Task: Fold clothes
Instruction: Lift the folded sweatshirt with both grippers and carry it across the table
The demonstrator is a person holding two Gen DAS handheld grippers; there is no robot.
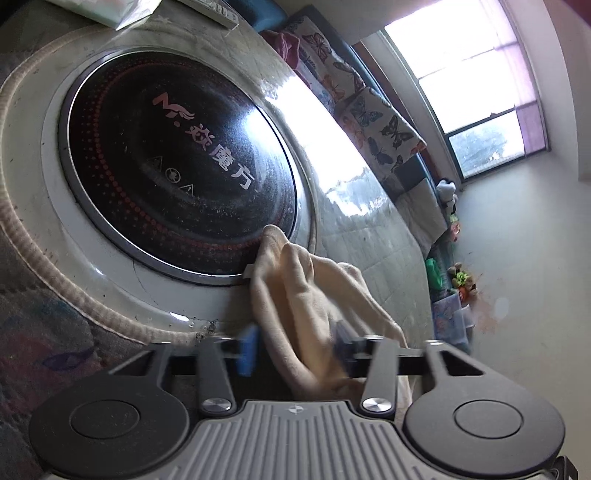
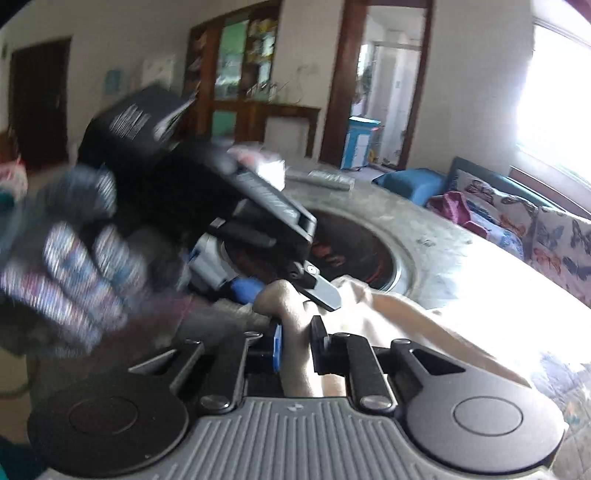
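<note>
A beige garment (image 1: pixel 306 280) lies bunched on the table's edge, partly over the rim of the black glass cooktop (image 1: pixel 177 162). In the left wrist view my left gripper (image 1: pixel 295 347) stands open, with the garment rising between its fingers and the blue pad (image 1: pixel 248 349) just clear of the fabric. The right wrist view shows that same left gripper (image 2: pixel 284 288) straddling a raised fold, held by a blurred gloved hand (image 2: pixel 74 280). My right gripper (image 2: pixel 297 345) is shut on a narrow fold of the beige garment (image 2: pixel 388 314) close to the camera.
The round table (image 1: pixel 354 236) has a quilted grey cover and a recessed cooktop ring. A remote control (image 2: pixel 325 179) and a box (image 1: pixel 122 11) lie at its far side. A butterfly-patterned sofa (image 1: pixel 376 114) runs along the window wall.
</note>
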